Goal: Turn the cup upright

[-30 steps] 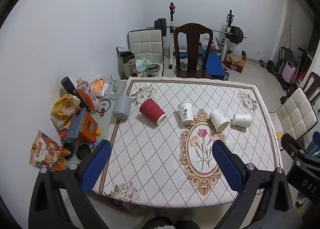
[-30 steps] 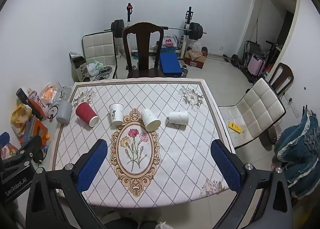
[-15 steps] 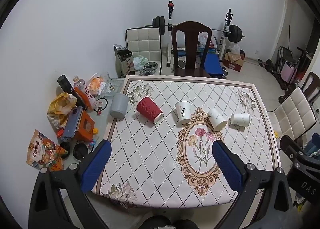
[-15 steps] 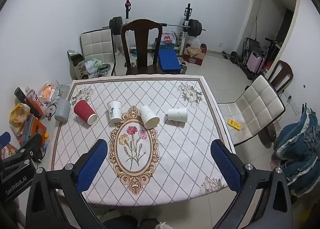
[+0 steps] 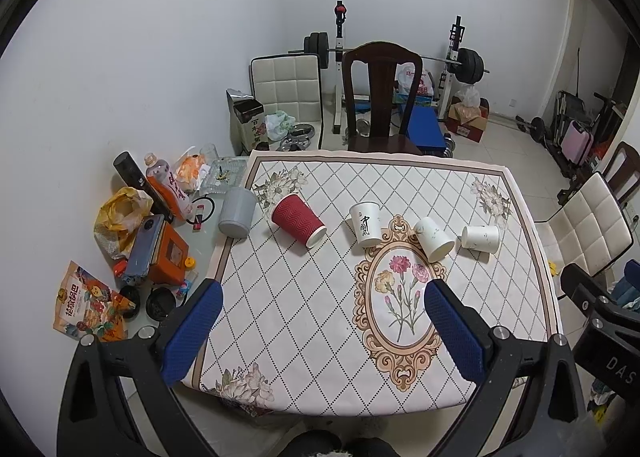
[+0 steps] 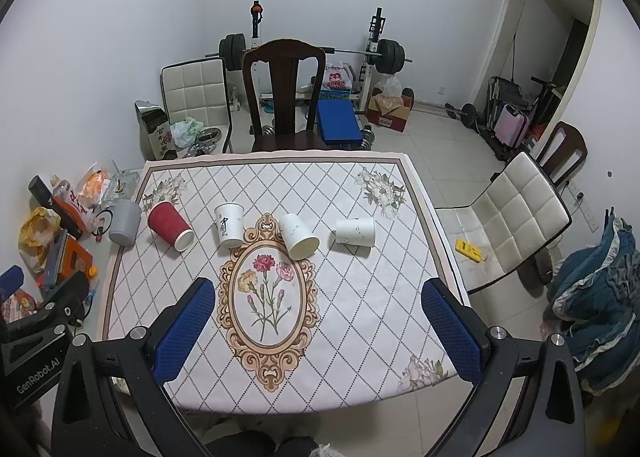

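Several cups lie on their sides in a row across the table [image 5: 304, 337]: a grey cup [image 5: 238, 212] at the left edge, a red ribbed cup [image 5: 298, 220], a white cup with black writing [image 5: 365, 225], and two more white cups [image 5: 433, 239] [image 5: 480, 238]. In the right wrist view they are the grey cup [image 6: 125, 222], red cup [image 6: 170, 225], written cup [image 6: 229, 225] and white cups [image 6: 298, 236] [image 6: 355, 232]. My left gripper [image 5: 320, 317] and right gripper [image 6: 318, 317] are both open and empty, high above the table's near edge.
A dark wooden chair [image 5: 380, 97] stands at the far side, a white padded chair [image 6: 516, 217] to the right. Bottles, bags and boxes [image 5: 152, 225] clutter the strip left of the cloth. Weights and a bench stand behind.
Both grippers have drawn back and up a little, so the table and cups look slightly smaller and farther. The cups have not moved.
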